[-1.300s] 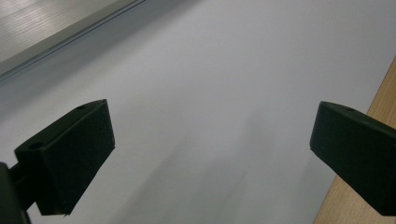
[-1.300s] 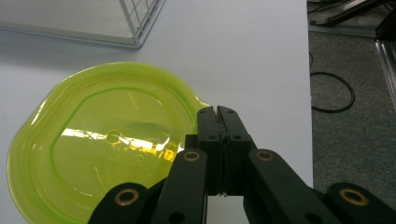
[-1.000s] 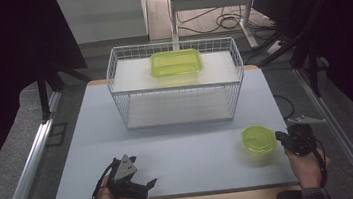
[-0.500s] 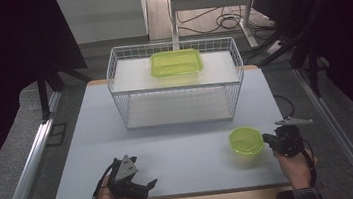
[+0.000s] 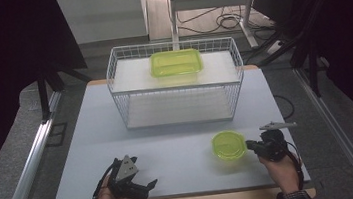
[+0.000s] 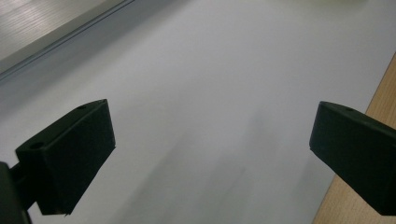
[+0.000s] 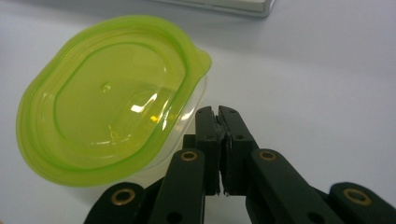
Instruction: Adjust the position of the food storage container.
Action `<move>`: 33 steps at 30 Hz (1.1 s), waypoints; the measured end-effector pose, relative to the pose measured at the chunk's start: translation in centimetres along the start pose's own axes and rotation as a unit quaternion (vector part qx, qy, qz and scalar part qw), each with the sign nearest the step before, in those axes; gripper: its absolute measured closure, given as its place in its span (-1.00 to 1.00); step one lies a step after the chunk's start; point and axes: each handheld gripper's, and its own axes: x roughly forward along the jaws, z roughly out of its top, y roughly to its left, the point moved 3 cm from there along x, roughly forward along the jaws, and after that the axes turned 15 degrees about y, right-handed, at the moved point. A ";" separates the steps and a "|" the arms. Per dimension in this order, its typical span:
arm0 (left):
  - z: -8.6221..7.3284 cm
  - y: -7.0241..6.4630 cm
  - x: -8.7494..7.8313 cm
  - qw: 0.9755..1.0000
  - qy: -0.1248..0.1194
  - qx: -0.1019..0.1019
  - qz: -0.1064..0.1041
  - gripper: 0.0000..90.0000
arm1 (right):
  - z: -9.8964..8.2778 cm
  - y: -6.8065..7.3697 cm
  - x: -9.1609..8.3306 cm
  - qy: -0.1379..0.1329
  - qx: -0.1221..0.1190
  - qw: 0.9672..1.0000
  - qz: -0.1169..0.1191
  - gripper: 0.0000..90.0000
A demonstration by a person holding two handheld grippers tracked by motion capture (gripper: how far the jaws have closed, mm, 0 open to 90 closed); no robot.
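Left gripper [image 5: 133,184] rests at the near table [image 5: 178,129] edge, jaws spread wide with nothing between. Right gripper [image 7: 218,112], jaws pressed together and empty, sits just beside the small round lidded green container [image 5: 228,145], contact unclear. Farther back: wire basket [image 5: 176,87] holding a rectangular green container [image 5: 176,62].

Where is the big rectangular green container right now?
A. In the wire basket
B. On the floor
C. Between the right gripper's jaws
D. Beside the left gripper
A: the rectangular green container sits inside the white wire basket at the table's far side.
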 end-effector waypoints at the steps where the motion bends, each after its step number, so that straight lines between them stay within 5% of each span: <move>1: 0.0 0.0 0.0 1.000 0.000 0.000 0.000 -1.00 | 0.0 0.0 0.0 0.000 0.000 1.000 0.000 0.93; 9: 0.0 -0.1 0.1 1.000 0.002 0.003 0.001 -1.00 | -1.2 1.0 0.5 0.018 -0.002 0.999 0.028 0.93; 33: 0.1 -0.3 0.4 1.000 0.010 0.012 0.001 -1.00 | 2.0 5.3 4.1 0.015 -0.062 0.995 0.078 0.95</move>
